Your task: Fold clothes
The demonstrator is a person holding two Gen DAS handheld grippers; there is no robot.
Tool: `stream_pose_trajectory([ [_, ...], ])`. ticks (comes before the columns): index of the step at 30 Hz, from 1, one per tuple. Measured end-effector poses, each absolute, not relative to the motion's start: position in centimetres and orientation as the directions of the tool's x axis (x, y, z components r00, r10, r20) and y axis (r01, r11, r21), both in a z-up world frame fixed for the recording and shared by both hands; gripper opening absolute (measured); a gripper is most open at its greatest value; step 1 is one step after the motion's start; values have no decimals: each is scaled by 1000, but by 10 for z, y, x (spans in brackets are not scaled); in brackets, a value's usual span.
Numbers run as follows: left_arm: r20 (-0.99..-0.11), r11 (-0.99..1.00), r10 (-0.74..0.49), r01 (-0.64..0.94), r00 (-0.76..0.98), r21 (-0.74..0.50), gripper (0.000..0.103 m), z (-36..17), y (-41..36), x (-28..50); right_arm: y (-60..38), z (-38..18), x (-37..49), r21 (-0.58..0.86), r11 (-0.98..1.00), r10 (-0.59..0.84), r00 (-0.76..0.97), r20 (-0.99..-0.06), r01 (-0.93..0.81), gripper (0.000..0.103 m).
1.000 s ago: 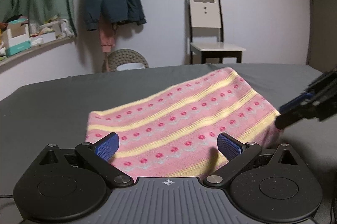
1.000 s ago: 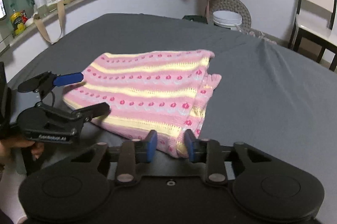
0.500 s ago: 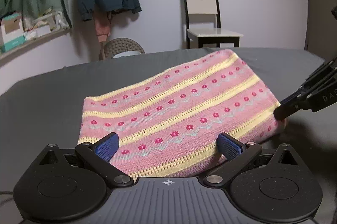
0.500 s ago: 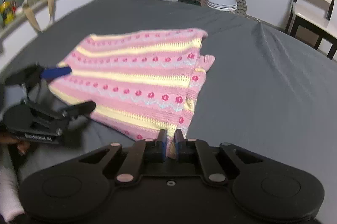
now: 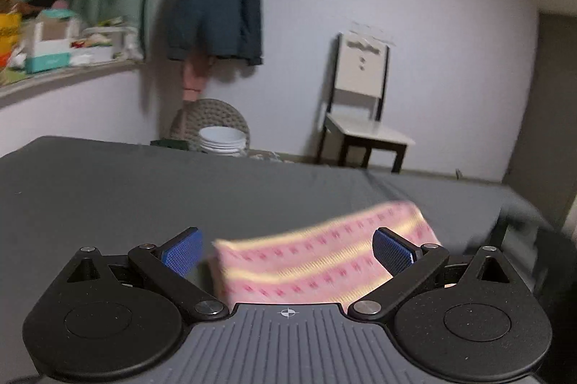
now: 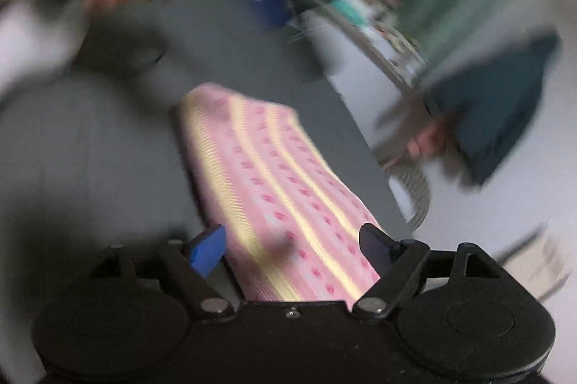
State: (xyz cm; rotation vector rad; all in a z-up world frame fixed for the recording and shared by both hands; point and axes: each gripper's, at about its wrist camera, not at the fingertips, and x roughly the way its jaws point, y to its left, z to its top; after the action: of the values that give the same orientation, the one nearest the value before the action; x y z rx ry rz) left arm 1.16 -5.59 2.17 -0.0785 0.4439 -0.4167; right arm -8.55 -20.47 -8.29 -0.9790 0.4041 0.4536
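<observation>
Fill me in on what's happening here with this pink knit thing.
A person holding a gripper in each hand is folding a pink and yellow striped knit garment on a dark grey surface. The garment lies folded into a compact rectangle. The left gripper and the right gripper are both open, holding nothing, with the garment lying just ahead of them. The right wrist view is heavily motion-blurred.

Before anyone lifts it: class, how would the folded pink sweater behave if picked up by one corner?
The sweater is soft knit, so it would probably droop and unfold. Folded in layers, it looks thick but likely light. On the grey sheet it should drag, not slide.
</observation>
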Motion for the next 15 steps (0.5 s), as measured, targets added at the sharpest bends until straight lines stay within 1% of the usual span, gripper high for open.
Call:
stream_pose_trajectory([
  [2, -406, 917, -398, 373, 823, -144, 101, 33, -47, 15, -183, -93, -83, -722, 410, 197, 827, -526, -557, 83],
  [4, -427, 918, -378, 394, 821, -55, 101, 41, -46, 17, -162, -97, -78, -729, 379, 196, 819, -539, -570, 83],
  [9, -456, 838, -323, 474, 830, 270, 101, 47, -63, 19, -124, -112, -63, -745, 346, 150, 817, -556, -570, 84],
  [10, -456, 807, -316, 488, 832, 332, 101, 46, -67, 20, -120, -120, -61, -763, 331, 131, 828, -546, -555, 86],
  [12, -440, 731, -304, 504, 845, 460, 101, 41, -77, 19, -116, -130, -58, -785, 338, 124, 851, -510, -519, 95],
  [13, -432, 684, -306, 511, 849, 520, 101, 38, -84, 17, -118, -130, -54, -783, 360, 126, 858, -498, -507, 101],
  [15, -443, 571, -331, 550, 833, 609, 101, 31, -96, 15, -120, -130, -48, -777, 405, 129, 871, -474, -483, 102],
])
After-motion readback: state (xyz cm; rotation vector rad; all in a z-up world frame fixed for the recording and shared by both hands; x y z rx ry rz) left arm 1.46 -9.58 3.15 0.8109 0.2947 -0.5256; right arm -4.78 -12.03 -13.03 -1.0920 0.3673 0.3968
